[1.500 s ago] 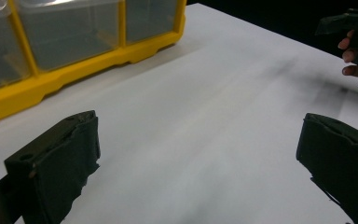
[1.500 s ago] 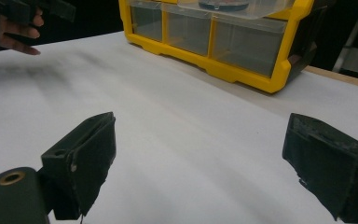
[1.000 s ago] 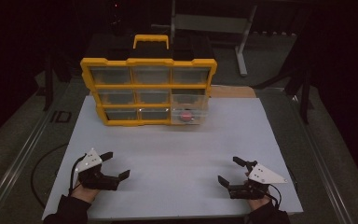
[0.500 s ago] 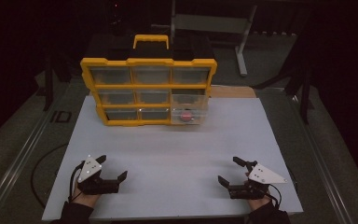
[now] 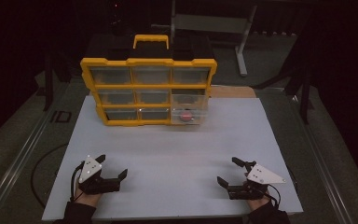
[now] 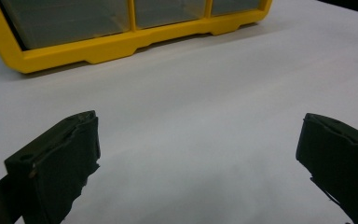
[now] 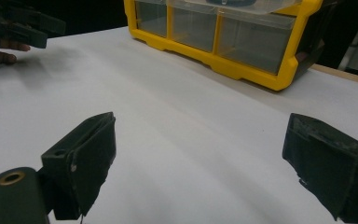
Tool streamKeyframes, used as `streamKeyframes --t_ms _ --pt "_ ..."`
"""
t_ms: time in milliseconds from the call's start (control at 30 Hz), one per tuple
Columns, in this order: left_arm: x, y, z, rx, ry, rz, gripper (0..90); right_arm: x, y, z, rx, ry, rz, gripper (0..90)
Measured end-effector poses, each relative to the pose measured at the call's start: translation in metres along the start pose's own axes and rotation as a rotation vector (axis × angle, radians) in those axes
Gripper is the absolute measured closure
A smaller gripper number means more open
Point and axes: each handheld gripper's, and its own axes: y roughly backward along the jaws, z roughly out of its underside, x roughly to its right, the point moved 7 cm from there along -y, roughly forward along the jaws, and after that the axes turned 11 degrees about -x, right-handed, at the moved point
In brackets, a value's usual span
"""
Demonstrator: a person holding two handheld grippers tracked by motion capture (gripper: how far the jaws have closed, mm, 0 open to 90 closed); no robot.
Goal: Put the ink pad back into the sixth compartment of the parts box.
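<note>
1. Organizer (image 5: 149, 91): we log it at the table's (image 5: 168, 154) far edge, well apart from both jaws.
2. Left gripper (image 5: 112, 168): jaws spread, empty.
3. Right gripper (image 5: 228, 171): jaws spread, empty.

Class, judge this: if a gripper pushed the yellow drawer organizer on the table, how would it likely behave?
The yellow drawer organizer looks like rigid plastic, so it would probably stay stiff. It stands upright on a narrow base, so a high push might tip it; a low push would likely slide it on the smooth white table.
</note>
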Motion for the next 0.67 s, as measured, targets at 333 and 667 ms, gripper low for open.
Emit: streamKeyframes --t_ms 333,667 --pt "0.0012 0.0033 -0.0034 0.035 -0.004 0.01 0.2 0.0001 -0.0004 0.0006 -0.003 0.0 -0.001 9.6" --pt "0.0015 0.0049 -0.0051 0.05 -0.004 0.011 0.2 0.0 -0.0012 0.0012 -0.007 0.004 -0.001 9.6"
